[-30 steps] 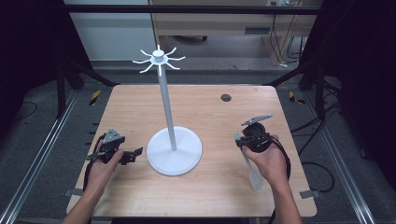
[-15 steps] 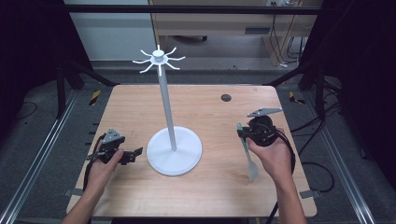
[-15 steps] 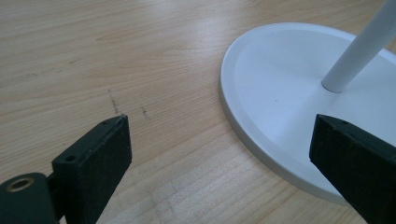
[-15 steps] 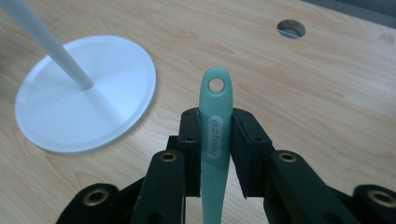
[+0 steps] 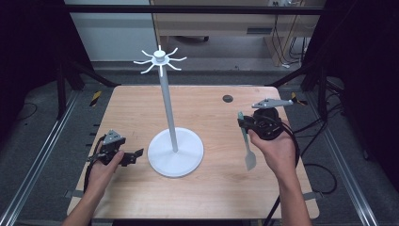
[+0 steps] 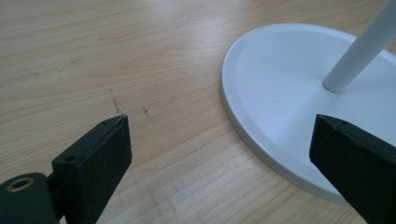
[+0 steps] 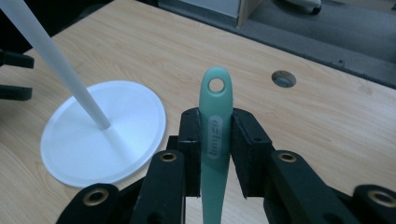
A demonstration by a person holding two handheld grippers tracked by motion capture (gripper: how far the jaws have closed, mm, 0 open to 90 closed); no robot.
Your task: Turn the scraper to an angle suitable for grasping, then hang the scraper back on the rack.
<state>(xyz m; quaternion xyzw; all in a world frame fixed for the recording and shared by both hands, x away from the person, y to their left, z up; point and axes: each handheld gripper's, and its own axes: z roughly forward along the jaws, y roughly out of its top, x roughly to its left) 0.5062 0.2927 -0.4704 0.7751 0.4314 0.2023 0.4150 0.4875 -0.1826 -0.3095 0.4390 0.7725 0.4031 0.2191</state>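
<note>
A white hanging stand has a round base, a thin pole and a ring of hooks on top. My right gripper is shut on the handle of a teal spatula, right of the stand, with the blade hanging down toward the person. In the right gripper view the handle with its hanging hole sticks up between the black pads, the gripper closed around it. My left gripper rests open beside the base's left edge. Its own view shows that gripper with jaws wide apart and the base ahead.
The wooden table has a small round hole at the back right, seen as the hole beyond the handle. Black frame rails run along both sides. Cables trail off the right edge.
My right gripper has carried the spatula away from the person and a little higher over the table. The left gripper and the stand have stayed put.
</note>
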